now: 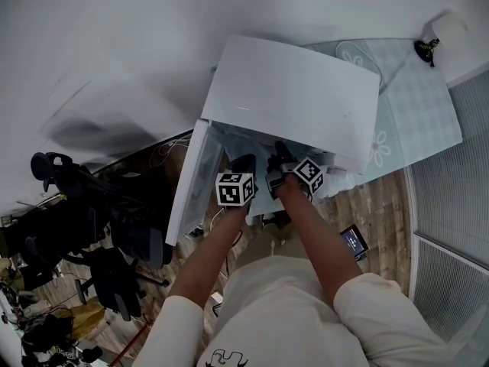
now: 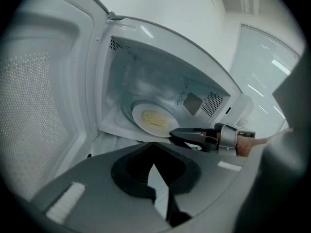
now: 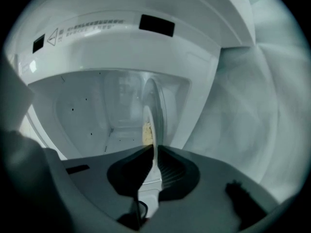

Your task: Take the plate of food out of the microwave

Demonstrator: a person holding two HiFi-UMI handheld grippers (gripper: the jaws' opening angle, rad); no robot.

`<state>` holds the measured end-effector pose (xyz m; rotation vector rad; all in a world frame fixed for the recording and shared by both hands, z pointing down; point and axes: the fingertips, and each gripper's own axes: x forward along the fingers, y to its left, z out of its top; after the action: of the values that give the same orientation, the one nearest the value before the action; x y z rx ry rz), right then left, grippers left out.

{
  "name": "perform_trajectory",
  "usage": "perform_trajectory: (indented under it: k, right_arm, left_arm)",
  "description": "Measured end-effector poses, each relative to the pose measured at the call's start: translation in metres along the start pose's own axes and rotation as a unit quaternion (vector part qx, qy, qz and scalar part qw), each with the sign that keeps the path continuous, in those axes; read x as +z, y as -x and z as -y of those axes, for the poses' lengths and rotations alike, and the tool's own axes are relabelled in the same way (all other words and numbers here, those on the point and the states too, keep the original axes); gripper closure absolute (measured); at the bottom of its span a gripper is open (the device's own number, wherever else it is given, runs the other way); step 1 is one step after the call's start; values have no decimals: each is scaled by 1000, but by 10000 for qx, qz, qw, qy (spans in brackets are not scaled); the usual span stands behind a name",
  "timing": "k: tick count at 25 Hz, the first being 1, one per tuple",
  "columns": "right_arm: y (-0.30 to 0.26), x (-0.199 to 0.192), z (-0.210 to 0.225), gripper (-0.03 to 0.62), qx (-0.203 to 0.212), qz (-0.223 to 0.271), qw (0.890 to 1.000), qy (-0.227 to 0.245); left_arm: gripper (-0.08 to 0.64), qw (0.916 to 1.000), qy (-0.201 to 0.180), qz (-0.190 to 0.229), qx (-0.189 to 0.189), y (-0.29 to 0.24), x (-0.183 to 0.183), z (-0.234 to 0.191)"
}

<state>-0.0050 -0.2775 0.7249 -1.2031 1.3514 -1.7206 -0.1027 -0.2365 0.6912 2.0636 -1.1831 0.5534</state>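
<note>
A white microwave sits on a white table, partly on a pale blue checked cloth. Its door is swung open to the left. From the head view, two bare forearms reach forward and both tools point into the oven's mouth: the left gripper and, just to its right, the right gripper. This view does not show what is inside the oven.

The left gripper view looks into the cavity. A round plate lies flat on the oven floor with a patch of yellowish food in its middle. The right gripper comes in from the right, and its black tips meet the plate's near rim. The left gripper's own jaws are drawn almost together, with only a thin pale sliver between them, and hold nothing.

The right gripper view shows the plate edge-on, as a thin white line. The right gripper's jaws pinch its rim. A little food shows beside the line.
</note>
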Motion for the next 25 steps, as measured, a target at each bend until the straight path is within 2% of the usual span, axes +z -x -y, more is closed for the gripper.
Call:
perform_trajectory:
  k: [2,19,25]
  right_arm:
    - [0,-1,0,568,24,-32,10000,33]
    - [31,-12,-20,571,392,-492,9978,203]
    - [43,-9,-18,571,470,-539,9971,255]
  left_arm:
    - [555,10000,13,-8,-7,-1,-1,0]
    - [555,9999,-48,100,-74,6,-5,12]
    - [555,9998,42,151,-145,12,-11,19]
